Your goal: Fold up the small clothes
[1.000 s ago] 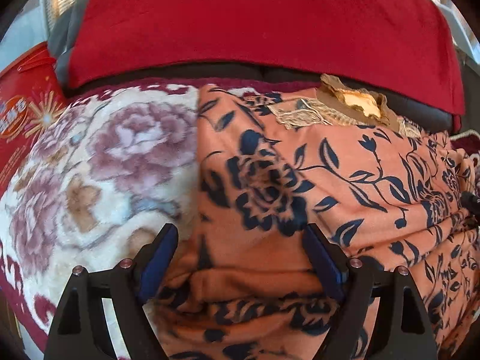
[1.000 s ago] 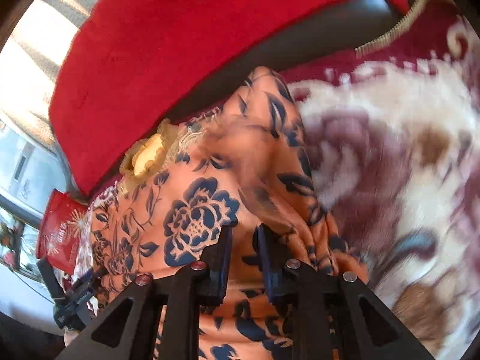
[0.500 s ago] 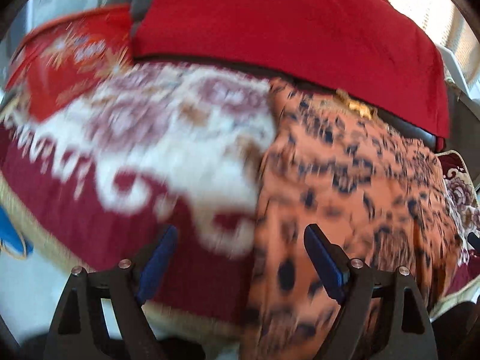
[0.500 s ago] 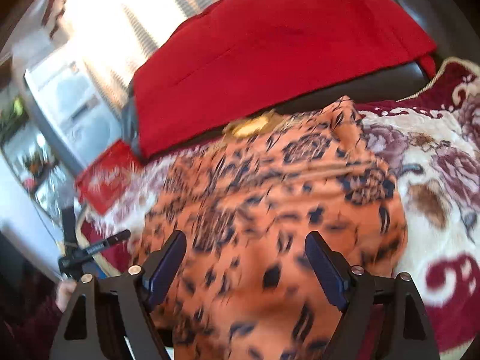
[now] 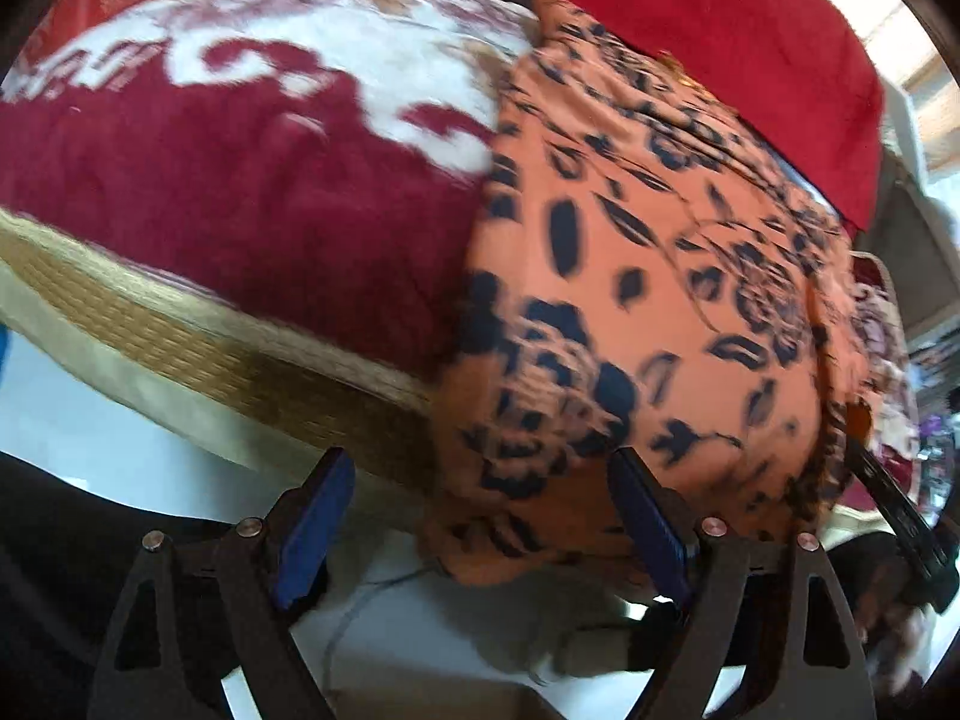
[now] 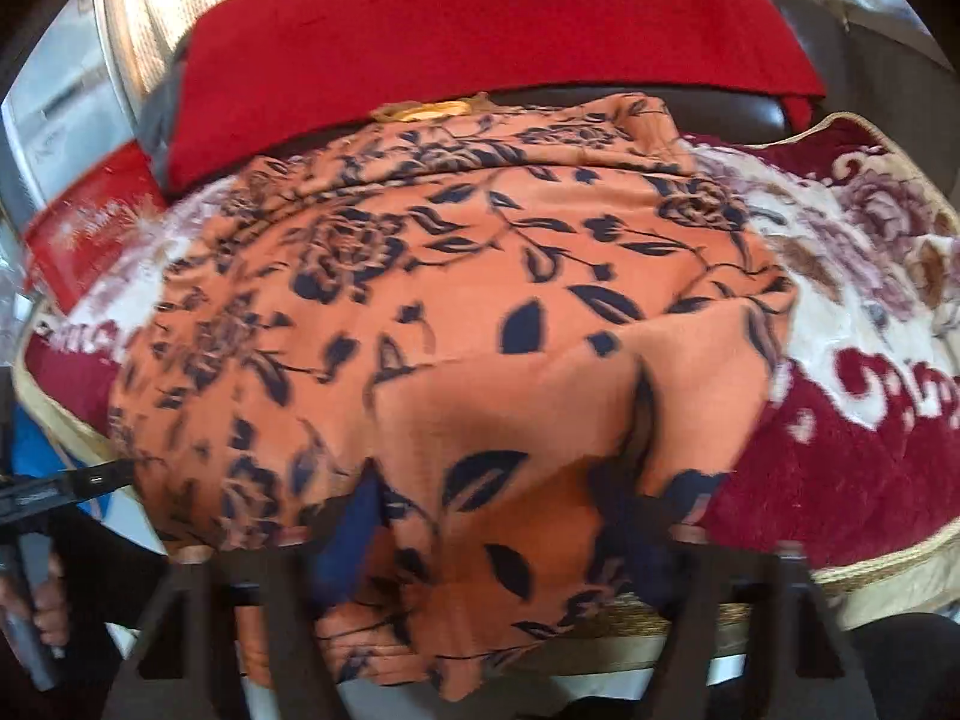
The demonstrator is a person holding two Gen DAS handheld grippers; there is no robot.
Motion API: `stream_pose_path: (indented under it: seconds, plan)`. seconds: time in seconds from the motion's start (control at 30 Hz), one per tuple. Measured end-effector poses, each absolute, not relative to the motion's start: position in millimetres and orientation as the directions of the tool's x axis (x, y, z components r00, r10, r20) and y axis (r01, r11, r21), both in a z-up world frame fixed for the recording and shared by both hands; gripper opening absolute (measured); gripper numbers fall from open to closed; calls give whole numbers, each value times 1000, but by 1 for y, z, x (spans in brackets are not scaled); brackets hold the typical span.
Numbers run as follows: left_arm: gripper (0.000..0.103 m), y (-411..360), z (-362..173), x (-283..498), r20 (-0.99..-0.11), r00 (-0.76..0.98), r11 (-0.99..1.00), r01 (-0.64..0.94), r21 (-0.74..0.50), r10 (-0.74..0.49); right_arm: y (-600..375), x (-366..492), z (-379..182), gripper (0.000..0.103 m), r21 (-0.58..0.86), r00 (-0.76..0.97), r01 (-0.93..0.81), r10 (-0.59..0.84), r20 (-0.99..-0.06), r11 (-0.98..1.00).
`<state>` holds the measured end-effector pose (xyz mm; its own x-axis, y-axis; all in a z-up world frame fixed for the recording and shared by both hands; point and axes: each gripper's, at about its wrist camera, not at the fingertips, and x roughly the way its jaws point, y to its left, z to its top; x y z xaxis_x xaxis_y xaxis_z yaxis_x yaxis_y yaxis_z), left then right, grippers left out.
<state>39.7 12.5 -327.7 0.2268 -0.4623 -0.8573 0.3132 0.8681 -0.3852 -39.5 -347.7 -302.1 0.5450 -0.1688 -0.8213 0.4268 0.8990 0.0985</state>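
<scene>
An orange garment with dark blue flowers lies spread on the blanket, and its near hem hangs over the front edge. My right gripper is at that hanging hem with its jaws closing. The cloth is between them, and I see no pinch in the blurred picture. My left gripper stands wide open at the garment's lower left corner, its right fingertip against the hem and nothing gripped. The left gripper also shows at the right wrist view's left edge.
A maroon and cream floral blanket with a woven gold border covers the surface. A red cloth drapes over a dark backrest behind. A red box sits at the far left. White floor shows below the edge.
Both grippers drew back from the garment's middle to the blanket's near edge. The right gripper let go of a fold, opened wide, then narrowed around the hanging hem. The left stayed open.
</scene>
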Motion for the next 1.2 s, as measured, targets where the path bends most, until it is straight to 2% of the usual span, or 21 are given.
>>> stream_pose_path:
  seconds: [0.03, 0.07, 0.1, 0.13, 0.3, 0.4, 0.47, 0.5, 0.53, 0.57, 0.6, 0.67, 0.7, 0.73, 0.8, 0.97, 1.0, 1.07, 1.1, 1.13, 1.2]
  plan:
    - [87, 10, -327, 38, -847, 228, 856, 333, -394, -479, -352, -44, -299, 31, 128, 562, 424, -150, -813, 896]
    - [84, 8, -326, 37, -841, 240, 852, 347, -393, -485, -358, -48, -296, 17, 146, 567, 437, -146, -811, 888]
    - [65, 6, -323, 35, -829, 265, 847, 365, -386, -492, -365, -52, -294, 10, 164, 569, 456, -145, -810, 875]
    - [51, 3, -323, 35, -829, 275, 848, 376, -373, -487, -375, -57, -292, 10, 190, 576, 482, -146, -805, 855]
    - [50, 6, -327, 41, -832, 266, 855, 342, -391, -487, -417, -91, -292, 10, 338, 595, 580, -103, -797, 741]
    - [82, 9, -334, 42, -856, 266, 881, 301, -364, -444, -433, -102, -299, 15, 493, 635, 576, 22, -772, 652]
    - [85, 12, -339, 44, -863, 257, 889, 275, -366, -435, -436, -103, -303, 27, 555, 643, 585, 79, -762, 592]
    - [85, 12, -342, 44, -863, 243, 884, 275, -378, -444, -435, -103, -304, 40, 568, 648, 586, 87, -756, 578]
    - [85, 12, -345, 44, -864, 226, 880, 278, -386, -450, -432, -103, -303, 63, 569, 653, 585, 80, -753, 578]
    - [85, 13, -347, 44, -863, 218, 877, 279, -392, -455, -429, -102, -300, 72, 546, 651, 595, 46, -758, 589]
    - [85, 14, -350, 44, -861, 206, 872, 277, -404, -464, -427, -101, -299, 75, 511, 641, 612, -1, -768, 603]
    - [74, 17, -353, 46, -848, 188, 856, 270, -440, -495, -422, -92, -297, 67, 467, 641, 585, -26, -767, 663]
    - [58, 19, -354, 47, -832, 172, 837, 272, -475, -528, -422, -89, -296, 40, 462, 645, 565, -17, -764, 684]
    - [43, 20, -352, 45, -812, 159, 814, 283, -508, -562, -419, -87, -294, 20, 428, 632, 571, -42, -774, 701]
    - [29, 11, -349, 36, -808, 179, 810, 319, -492, -562, -424, -91, -290, 11, 452, 652, 565, -38, -758, 690]
    - [22, 8, -342, 26, -804, 191, 806, 338, -485, -564, -464, -129, -266, 8, 586, 755, 587, -115, -646, 559]
    - [22, 10, -344, 26, -798, 180, 801, 321, -505, -575, -472, -139, -261, 8, 598, 760, 601, -147, -633, 530]
    - [43, 19, -346, 30, -802, 163, 805, 292, -517, -575, -483, -154, -256, 6, 593, 746, 638, -203, -635, 491]
    - [77, 19, -353, 30, -826, 137, 824, 259, -504, -547, -488, -159, -257, 6, 588, 734, 655, -215, -644, 475]
    - [90, 19, -360, 31, -839, 112, 834, 237, -497, -532, -493, -161, -259, 6, 597, 733, 658, -208, -648, 459]
    - [90, 19, -376, 30, -841, 33, 830, 185, -526, -540, -498, -164, -266, 6, 632, 745, 639, -149, -650, 437]
